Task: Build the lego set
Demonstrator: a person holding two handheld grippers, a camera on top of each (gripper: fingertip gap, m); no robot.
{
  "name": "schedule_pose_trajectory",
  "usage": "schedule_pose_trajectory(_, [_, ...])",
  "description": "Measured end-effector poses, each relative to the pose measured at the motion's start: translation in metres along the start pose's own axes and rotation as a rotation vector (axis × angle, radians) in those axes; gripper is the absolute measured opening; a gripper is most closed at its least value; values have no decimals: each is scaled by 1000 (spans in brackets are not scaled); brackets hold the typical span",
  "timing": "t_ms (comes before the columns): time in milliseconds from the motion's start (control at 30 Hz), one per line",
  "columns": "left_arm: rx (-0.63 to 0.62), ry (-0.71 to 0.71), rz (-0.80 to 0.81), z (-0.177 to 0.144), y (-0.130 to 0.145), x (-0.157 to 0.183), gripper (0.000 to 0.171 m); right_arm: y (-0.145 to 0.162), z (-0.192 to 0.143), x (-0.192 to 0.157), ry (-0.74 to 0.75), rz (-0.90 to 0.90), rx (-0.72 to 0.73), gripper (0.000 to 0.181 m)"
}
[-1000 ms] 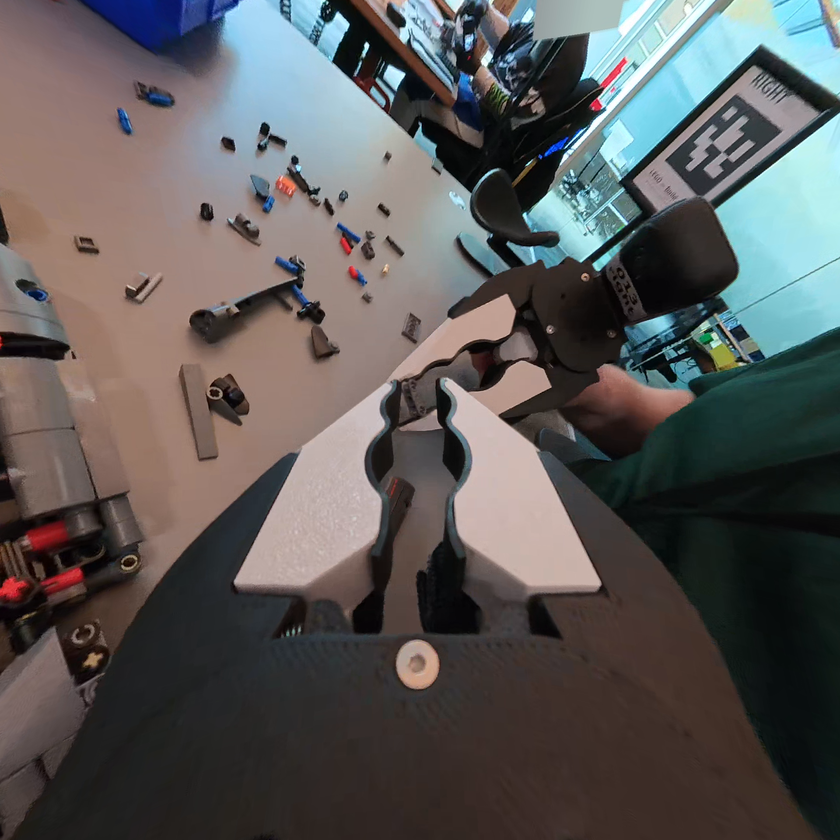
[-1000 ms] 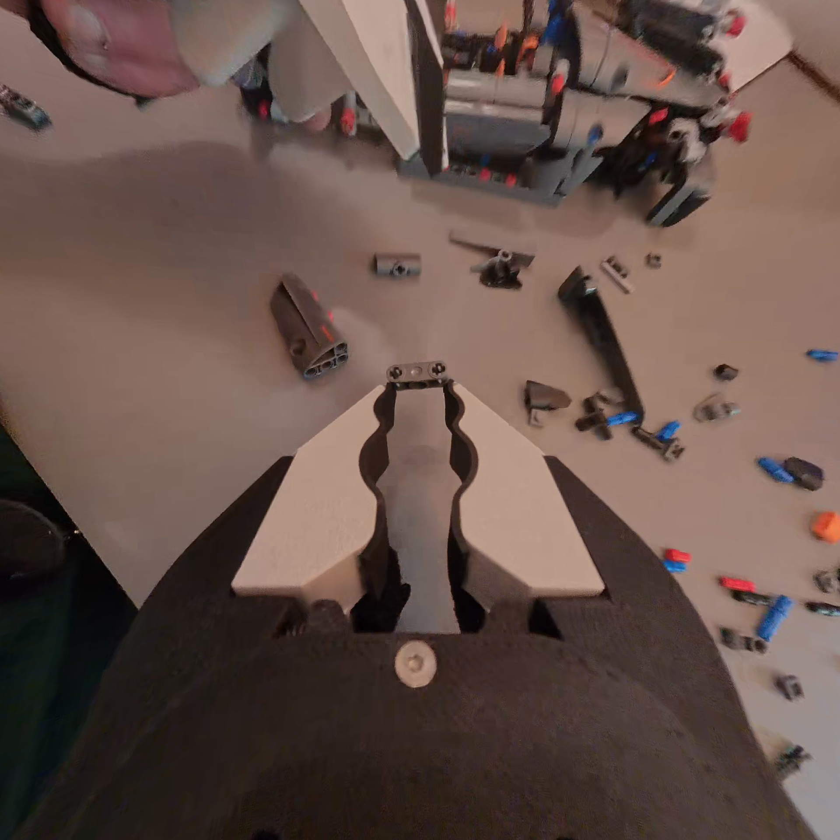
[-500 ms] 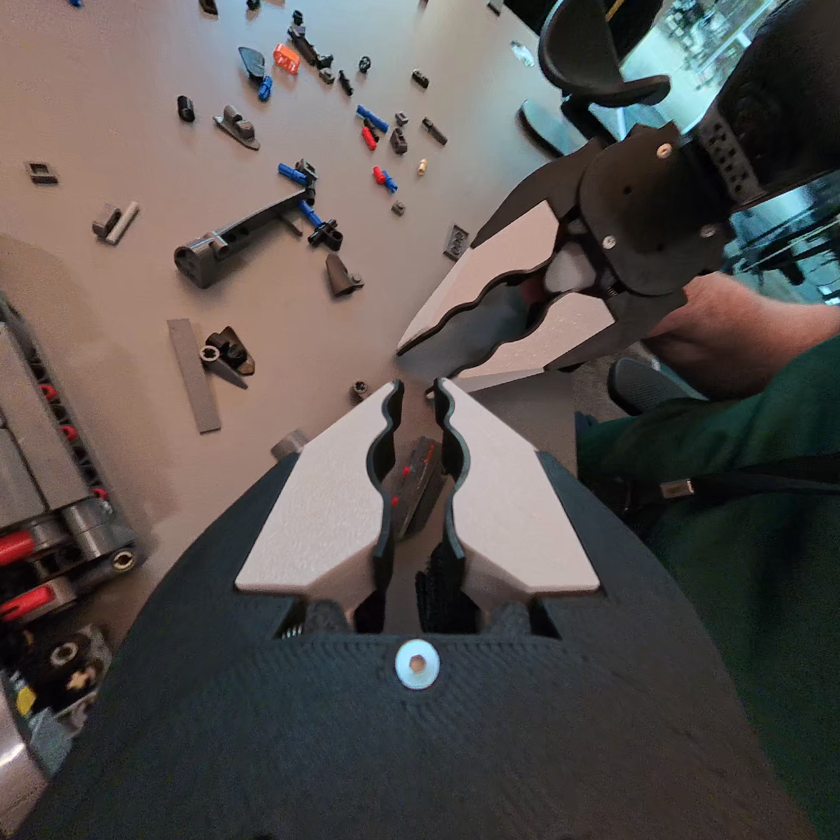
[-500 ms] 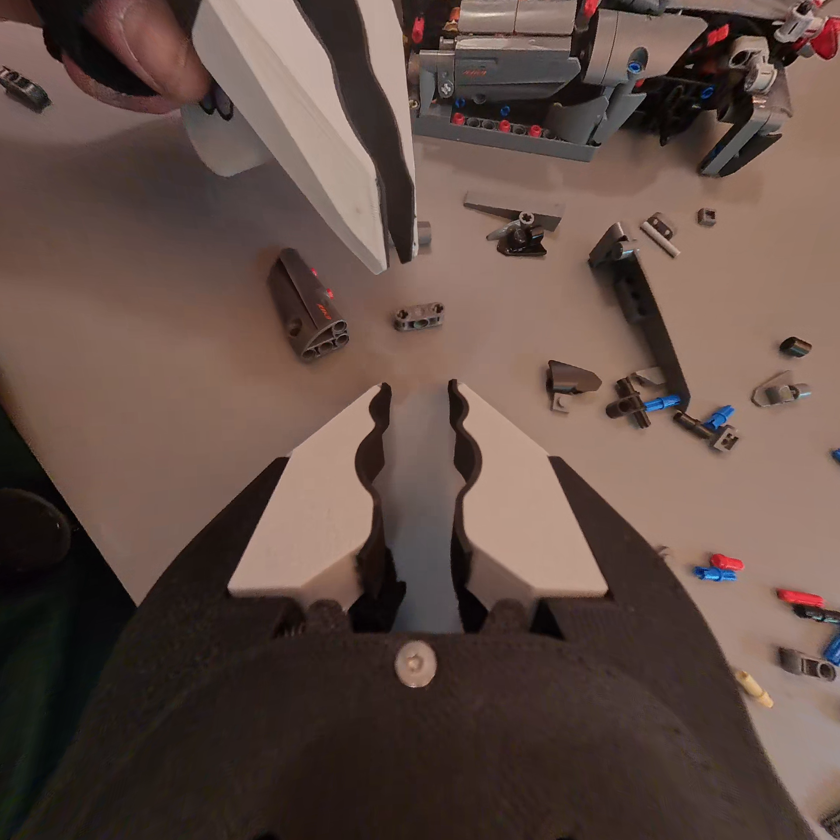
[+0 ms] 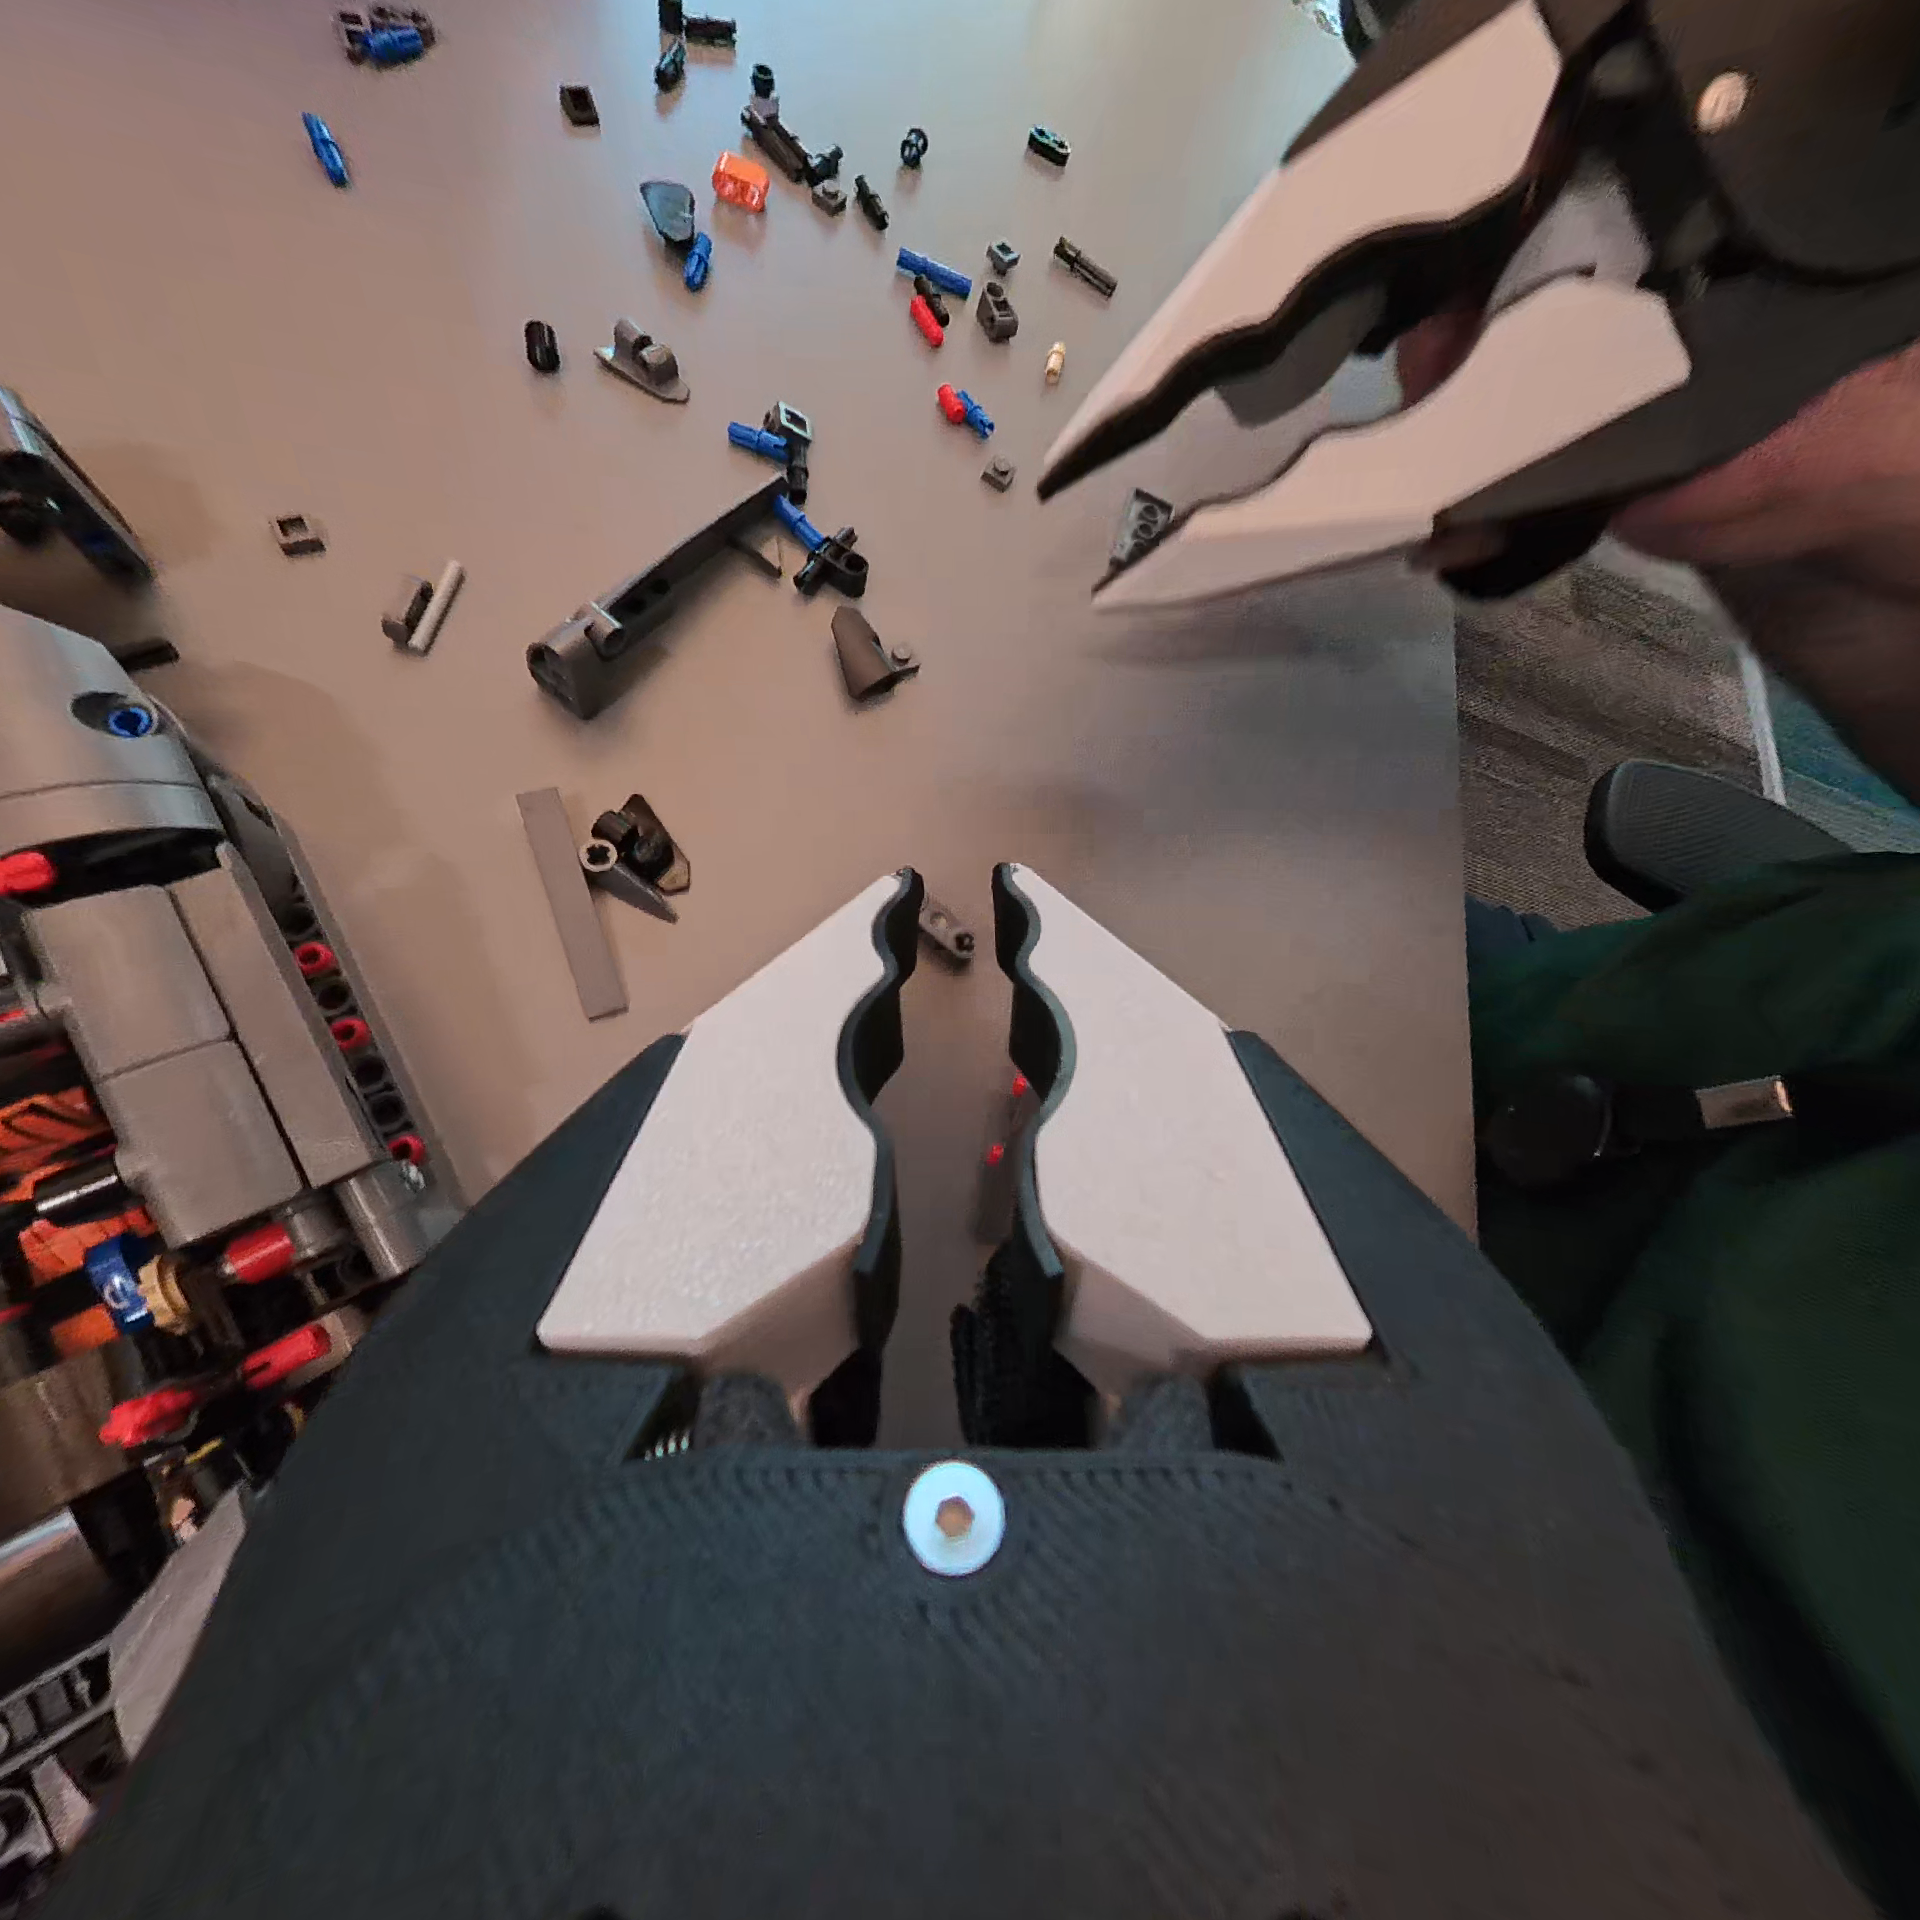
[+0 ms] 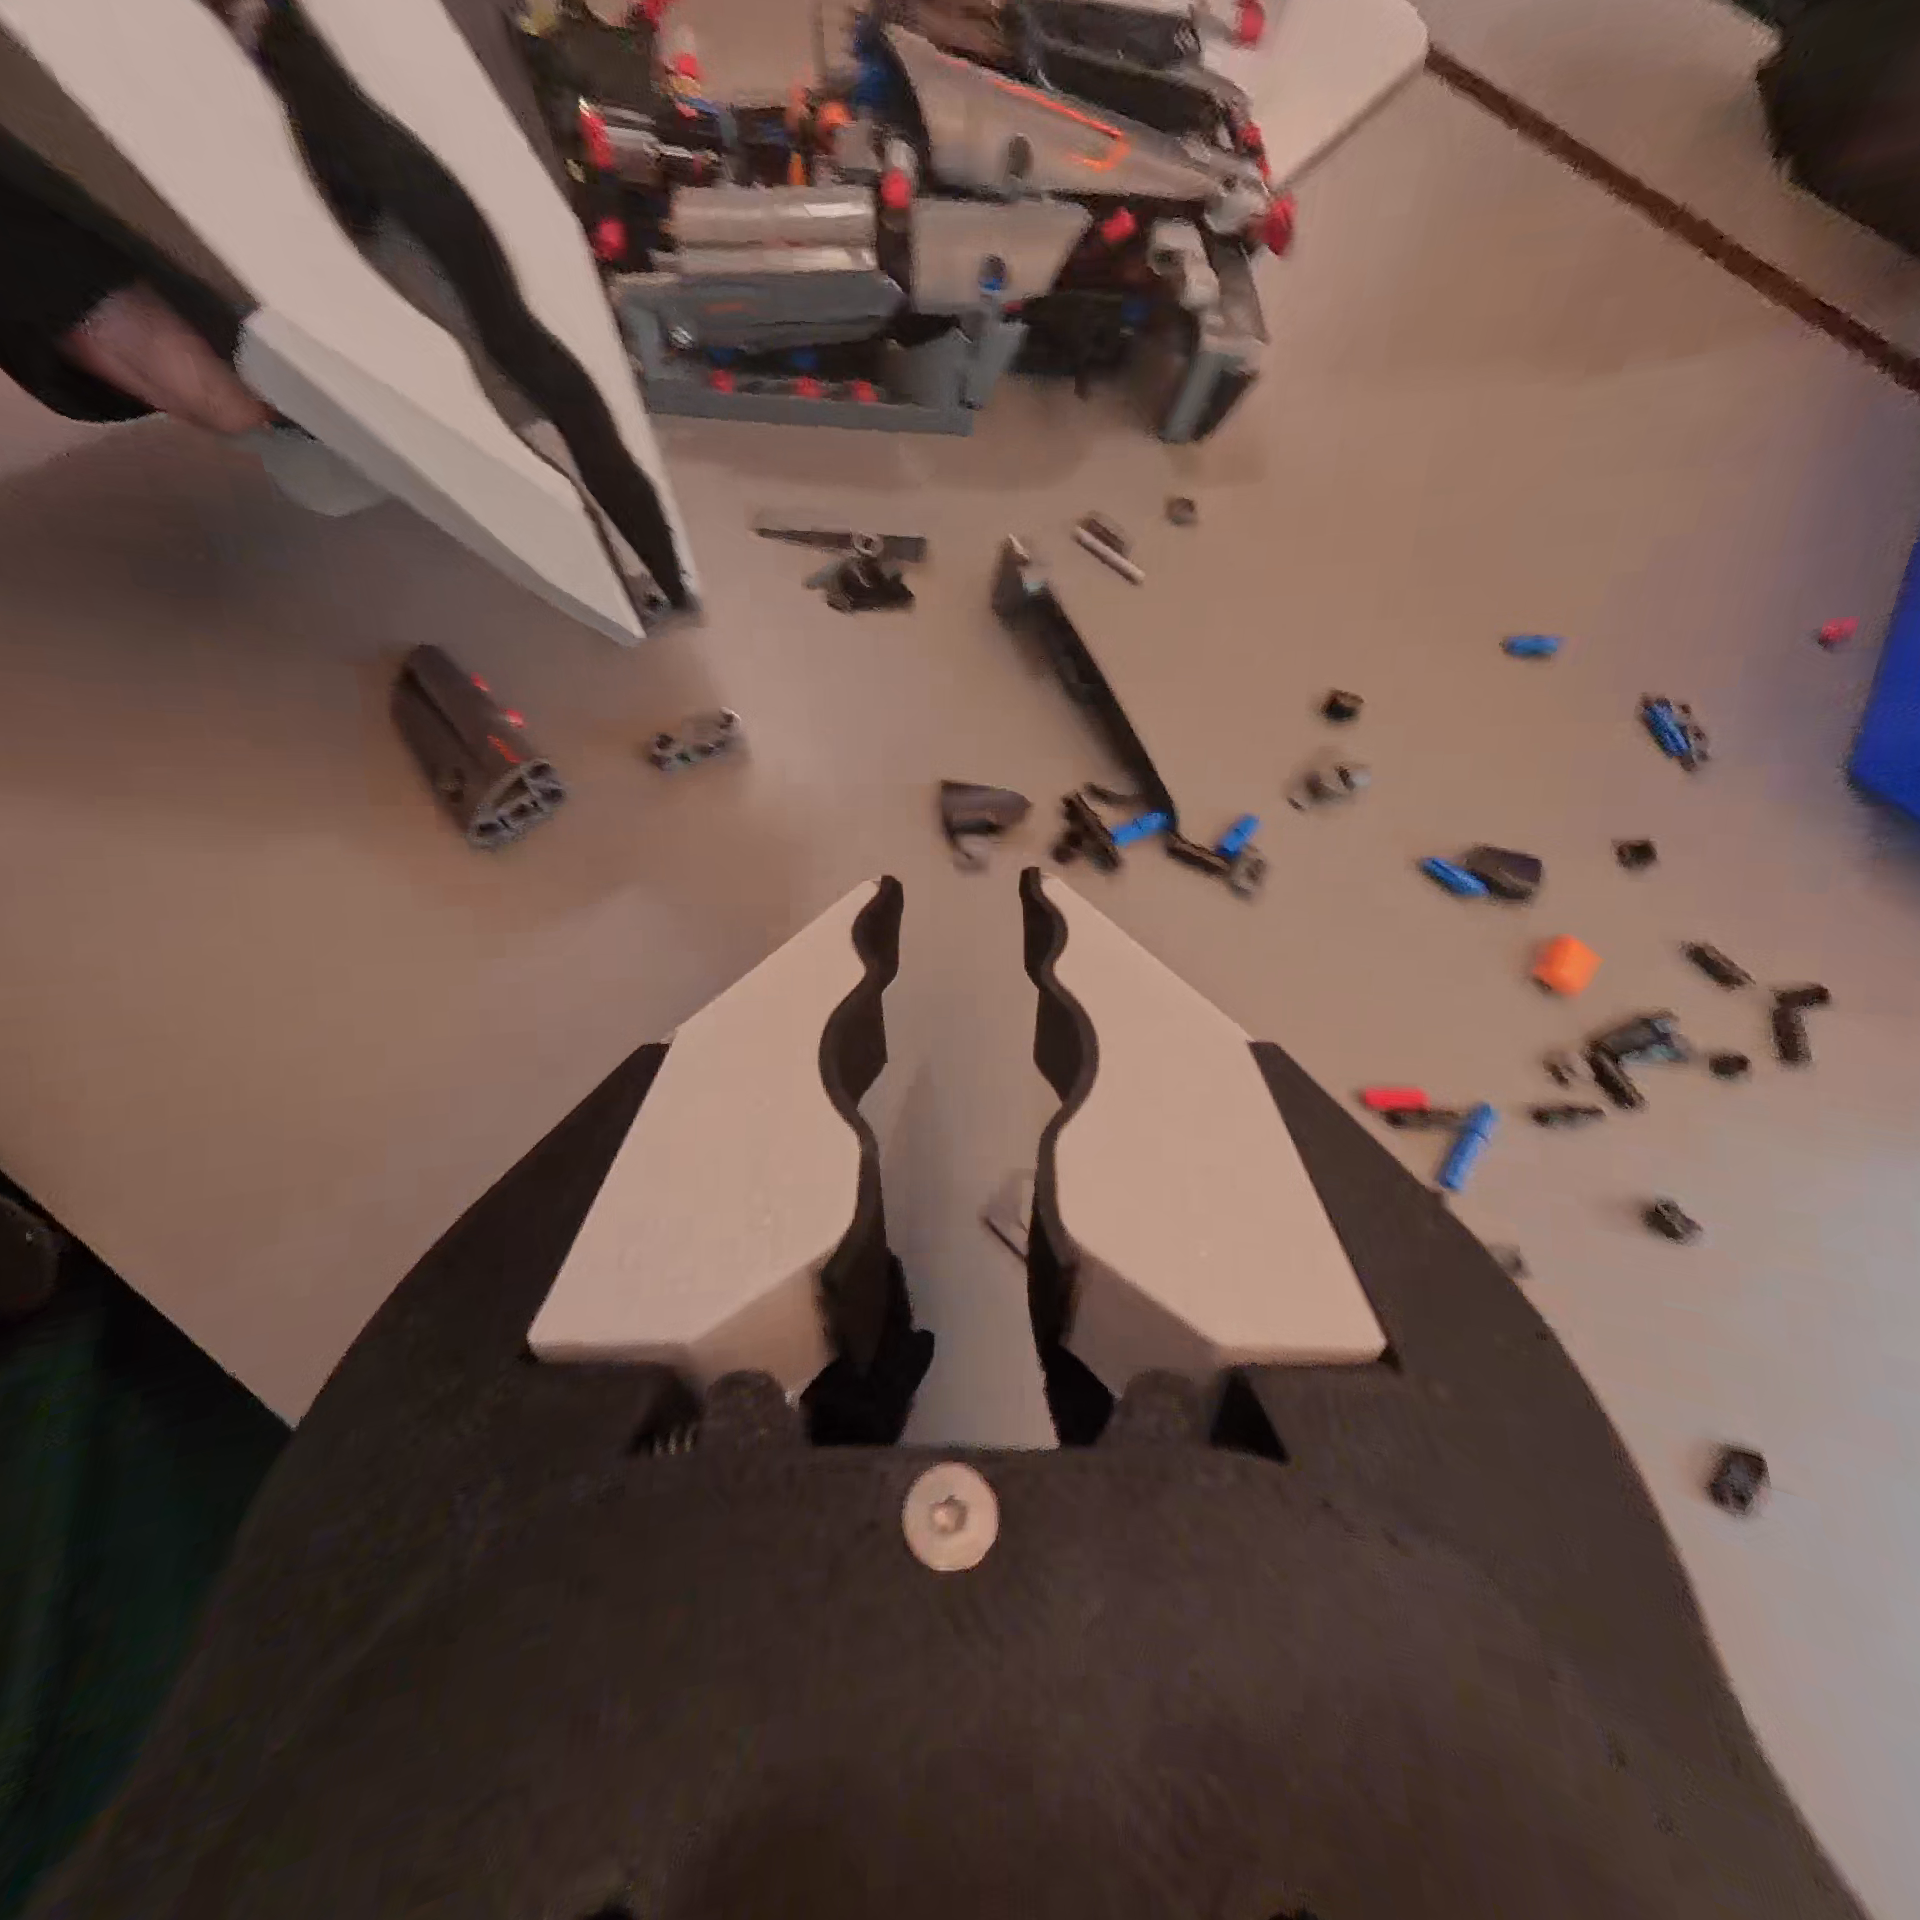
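Hovering over loose lego pieces [image 5: 665,592]; no legible writing.

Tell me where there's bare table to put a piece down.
Bare table runs along the near edge, left of the right hand-held gripper and below the dark grey ribbed cylinder. Crowded: the loose pieces to its right, and the half-built model at the back.
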State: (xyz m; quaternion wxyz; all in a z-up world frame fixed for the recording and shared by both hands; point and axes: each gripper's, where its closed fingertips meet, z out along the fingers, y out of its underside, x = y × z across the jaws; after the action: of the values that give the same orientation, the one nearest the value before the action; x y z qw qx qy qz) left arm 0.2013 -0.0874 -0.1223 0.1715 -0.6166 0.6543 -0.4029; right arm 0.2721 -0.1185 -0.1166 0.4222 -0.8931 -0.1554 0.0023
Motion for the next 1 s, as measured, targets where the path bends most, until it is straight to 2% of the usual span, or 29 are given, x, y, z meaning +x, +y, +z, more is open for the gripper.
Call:
schedule_pose_trajectory(100, [12, -17, 21, 1, -3, -3, 13, 6, -15, 28, 4, 69, -74, 18])
schedule_pose_trajectory(267, [-2, -44, 51, 2, 2, -6, 14, 6, -47, 84, 124, 61, -167, 18])
schedule_pose_trajectory(400, [-17, -66, 69, 0, 7, -7, 15, 16, -67, 114, 161, 65, -271, 17])
schedule_pose_trajectory(567, [12, -65, 73, -1, 6, -9, 15, 39, -57, 124, 124, 101, -409, 19])
schedule_pose_trajectory(733, [28, -71, 92, -3, 5, -9, 15, 45, -50, 135, 146, 117, -431, 14])
schedule_pose_trajectory(900, [51, -68, 107, -4, 2, -8, 15, 51, -43, 140, 151, 116, -487, 19])
schedule_pose_trajectory(1000, [64, -60, 129, -5, 0, -4, 15, 46, -43, 142, 148, 127, -469, 21])
